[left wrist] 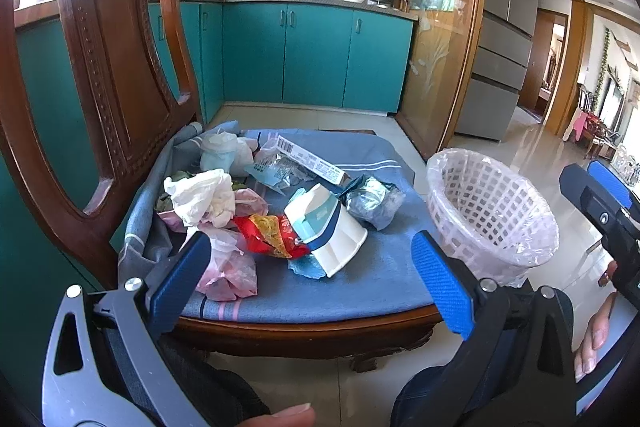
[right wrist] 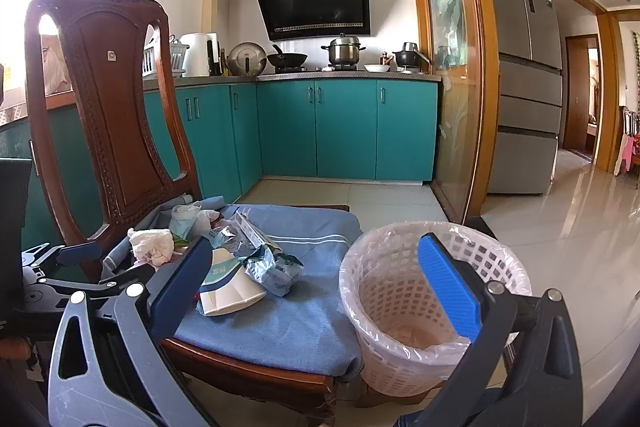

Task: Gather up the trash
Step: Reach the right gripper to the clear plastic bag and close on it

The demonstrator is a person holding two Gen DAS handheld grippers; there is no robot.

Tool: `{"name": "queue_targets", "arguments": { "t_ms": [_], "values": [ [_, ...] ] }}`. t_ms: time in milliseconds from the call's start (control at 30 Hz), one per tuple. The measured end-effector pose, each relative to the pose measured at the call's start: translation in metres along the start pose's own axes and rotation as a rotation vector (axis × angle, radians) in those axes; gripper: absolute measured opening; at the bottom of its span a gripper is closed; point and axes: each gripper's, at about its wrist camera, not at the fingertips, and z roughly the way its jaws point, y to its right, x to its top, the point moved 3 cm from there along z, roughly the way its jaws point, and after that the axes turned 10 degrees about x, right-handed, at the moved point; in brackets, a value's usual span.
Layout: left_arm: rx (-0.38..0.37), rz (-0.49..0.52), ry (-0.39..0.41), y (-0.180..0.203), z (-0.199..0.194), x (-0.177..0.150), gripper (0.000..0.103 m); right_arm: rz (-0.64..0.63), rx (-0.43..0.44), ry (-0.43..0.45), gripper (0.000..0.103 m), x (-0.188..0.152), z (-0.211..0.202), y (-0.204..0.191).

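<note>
A pile of trash lies on the blue-cushioned chair seat (left wrist: pixel 360 279): a white paper cup (left wrist: pixel 332 227) on its side, a red snack wrapper (left wrist: pixel 268 235), white crumpled plastic (left wrist: pixel 204 197), a pink bag (left wrist: pixel 228 271), a silver-blue foil wrapper (left wrist: pixel 372 201) and a flat carton (left wrist: pixel 312 161). A white lattice bin (left wrist: pixel 492 215) lined with clear plastic stands right of the chair. My left gripper (left wrist: pixel 312 275) is open and empty, in front of the pile. My right gripper (right wrist: pixel 316 287) is open and empty, between the cup (right wrist: pixel 228 291) and the bin (right wrist: pixel 400 307).
The chair's carved wooden back (left wrist: pixel 100 67) rises at left. Teal kitchen cabinets (left wrist: pixel 316 59) and a stove with pots stand behind. A glass door with a wooden frame (left wrist: pixel 444 27) and a grey fridge (left wrist: pixel 504 39) are at right. Glossy tiled floor (right wrist: pixel 580 247) surrounds the bin.
</note>
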Motion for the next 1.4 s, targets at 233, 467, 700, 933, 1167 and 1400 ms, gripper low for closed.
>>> {"name": "queue_targets", "arguments": {
  "t_ms": [233, 467, 700, 933, 1167, 1400],
  "values": [
    [0.046, -0.008, -0.039, -0.010, 0.021, -0.004, 0.100, 0.024, 0.061, -0.050, 0.100, 0.004, 0.026, 0.012],
    [0.129, -0.028, -0.094, -0.036, 0.041, -0.010, 0.100, -0.046, 0.257, -0.233, 0.100, 0.034, 0.110, 0.015],
    [0.127, -0.054, -0.186, -0.043, 0.058, -0.020, 0.100, -0.099, 0.351, -0.426, 0.053, 0.014, 0.194, 0.005],
    [0.163, -0.115, -0.287, -0.054, 0.102, -0.026, 0.100, -0.135, 0.341, -0.561, 0.068, -0.033, 0.219, 0.002],
    [0.125, -0.208, -0.384, -0.072, 0.133, -0.036, 0.080, -0.151, 0.317, -0.638, 0.074, -0.050, 0.235, 0.000],
    [0.108, -0.208, -0.369, -0.068, 0.130, -0.034, 0.059, -0.092, 0.335, -0.636, 0.056, -0.044, 0.242, 0.005]
  ]
}}
